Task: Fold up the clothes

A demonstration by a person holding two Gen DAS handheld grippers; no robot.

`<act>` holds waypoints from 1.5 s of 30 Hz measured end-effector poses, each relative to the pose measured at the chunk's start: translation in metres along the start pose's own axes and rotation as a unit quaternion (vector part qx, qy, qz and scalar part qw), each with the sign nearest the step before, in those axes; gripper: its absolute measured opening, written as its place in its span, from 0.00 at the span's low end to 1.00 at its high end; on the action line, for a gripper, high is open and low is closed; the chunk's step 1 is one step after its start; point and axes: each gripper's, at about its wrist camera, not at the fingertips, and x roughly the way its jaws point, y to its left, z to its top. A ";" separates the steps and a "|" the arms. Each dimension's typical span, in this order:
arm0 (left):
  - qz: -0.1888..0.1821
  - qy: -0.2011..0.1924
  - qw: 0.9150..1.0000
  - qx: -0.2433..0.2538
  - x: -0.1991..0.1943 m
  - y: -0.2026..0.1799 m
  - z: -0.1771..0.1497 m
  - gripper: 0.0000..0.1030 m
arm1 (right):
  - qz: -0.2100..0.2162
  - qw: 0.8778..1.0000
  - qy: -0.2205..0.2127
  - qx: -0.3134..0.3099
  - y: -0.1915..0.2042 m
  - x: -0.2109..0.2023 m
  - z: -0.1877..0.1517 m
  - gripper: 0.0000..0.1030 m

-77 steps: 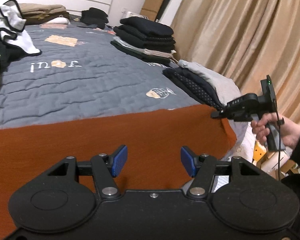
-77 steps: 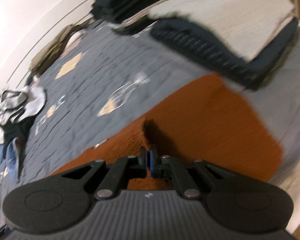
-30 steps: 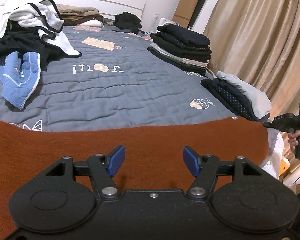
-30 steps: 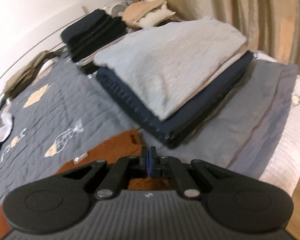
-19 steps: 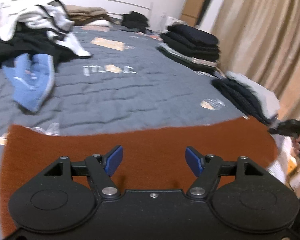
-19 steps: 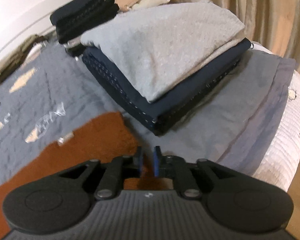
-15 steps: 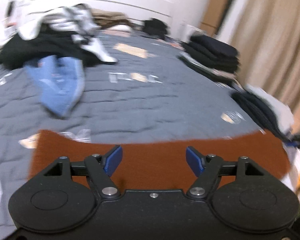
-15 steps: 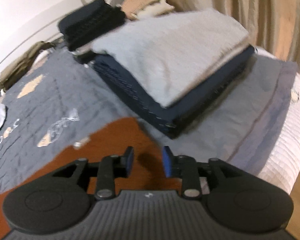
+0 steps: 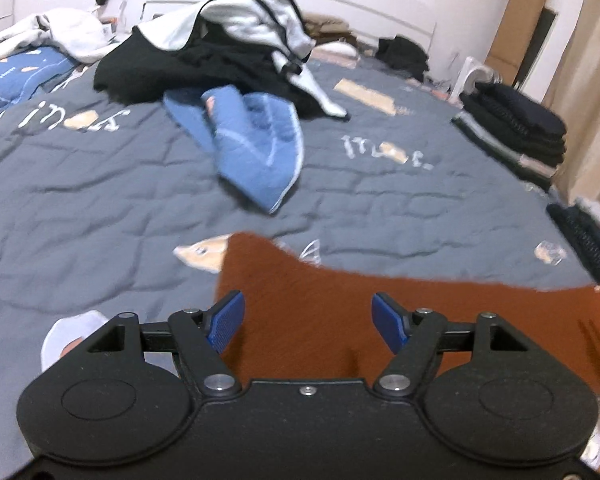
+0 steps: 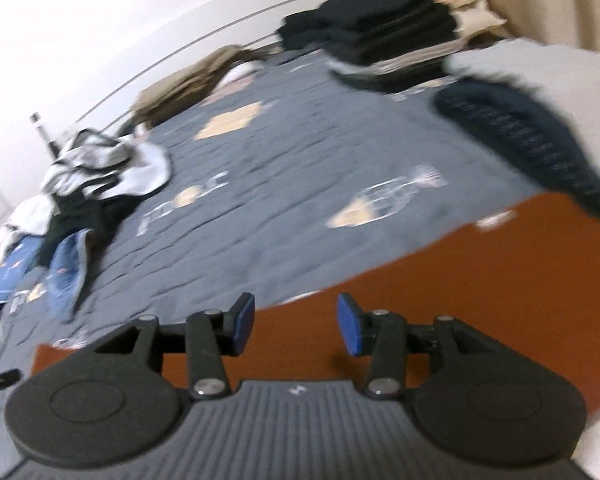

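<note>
1. Both claws stand wide apart and grip nothing: the left gripper (image 9: 307,322) and the right gripper (image 10: 296,324) each hover just above the rust-orange cloth (image 9: 400,312), blue pads clear of it.
2. That cloth lies spread in a long strip across the near edge of the grey quilt (image 9: 100,208), its left end just beside the left gripper, its right end reaching the dark folded stack (image 10: 532,136).
3. It looks soft and limp, light enough to lift with a pinch, with a napped face that should not slip. Blur makes the weave hard to judge, so perhaps it is fleece.
4. Corners or the long edge look the best holds; a mid-cloth pinch would bunch it.
5. Unfolded clothes (image 9: 228,52) sit heaped farther back.
</note>
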 end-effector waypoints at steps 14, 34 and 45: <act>-0.041 0.048 0.998 -0.007 0.018 0.043 -0.015 0.52 | 0.040 0.998 0.048 -0.021 0.047 0.037 -0.022 0.44; -0.118 0.056 0.989 -0.067 0.046 0.041 -0.012 0.15 | 0.132 0.985 0.089 -0.062 0.122 0.048 -0.047 0.45; -0.068 -0.012 0.995 -0.068 0.012 0.070 0.003 0.10 | 0.123 0.985 0.097 -0.067 0.135 0.055 -0.050 0.45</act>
